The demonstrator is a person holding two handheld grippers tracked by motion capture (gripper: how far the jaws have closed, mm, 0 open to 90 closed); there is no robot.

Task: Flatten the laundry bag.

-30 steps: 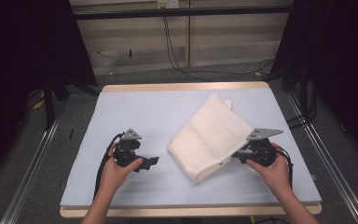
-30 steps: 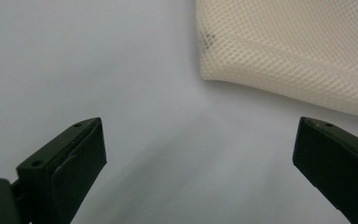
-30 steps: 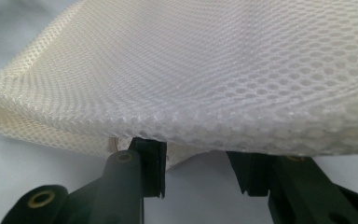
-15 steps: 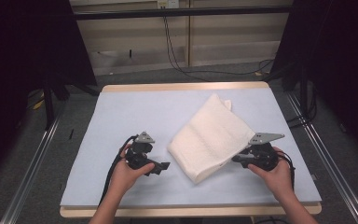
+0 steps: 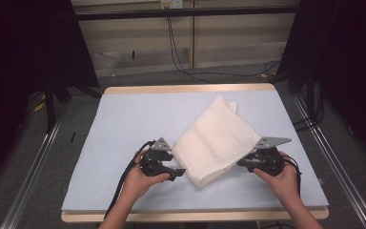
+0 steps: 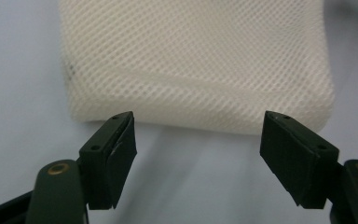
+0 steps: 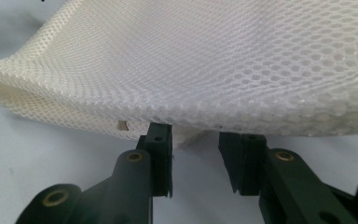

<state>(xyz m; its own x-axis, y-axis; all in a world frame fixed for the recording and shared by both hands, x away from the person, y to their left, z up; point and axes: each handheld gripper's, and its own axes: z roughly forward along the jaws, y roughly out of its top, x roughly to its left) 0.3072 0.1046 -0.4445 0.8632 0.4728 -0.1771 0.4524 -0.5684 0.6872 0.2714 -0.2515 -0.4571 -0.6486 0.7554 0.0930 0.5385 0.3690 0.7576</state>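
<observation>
The folded white mesh cloth [image 5: 217, 139] lies flat on the pale blue table [image 5: 124, 119], set at a slant, with one narrow end toward the person and the other reaching toward the far right. It is in the right half of the table, well clear of the edges. Up close its weave is an open honeycomb net in several stacked layers, so it will likely be light, soft and floppy. It should sag where it is not supported, and the layers may slide apart if only the top one is caught. It should not be fragile or slippery, though the holes could snag on a corner of a pad.

The best hold seems to be the thick folded edges at the near corners, taking all the layers at once.

The left tongs [image 5: 180, 172] sit just beside the near end of the cloth. Their jaws have just been closing but stand wide apart, and nothing is between them. In the left gripper view the folded edge [image 6: 200, 122] lies just beyond the pads [image 6: 121, 151].

The right tongs [image 5: 240, 163] are at the cloth's right edge. Their jaws have just been closing and stand partly apart, with the bulging hem [image 7: 186, 119] just above and ahead of the tips, not yet pinched.
</observation>
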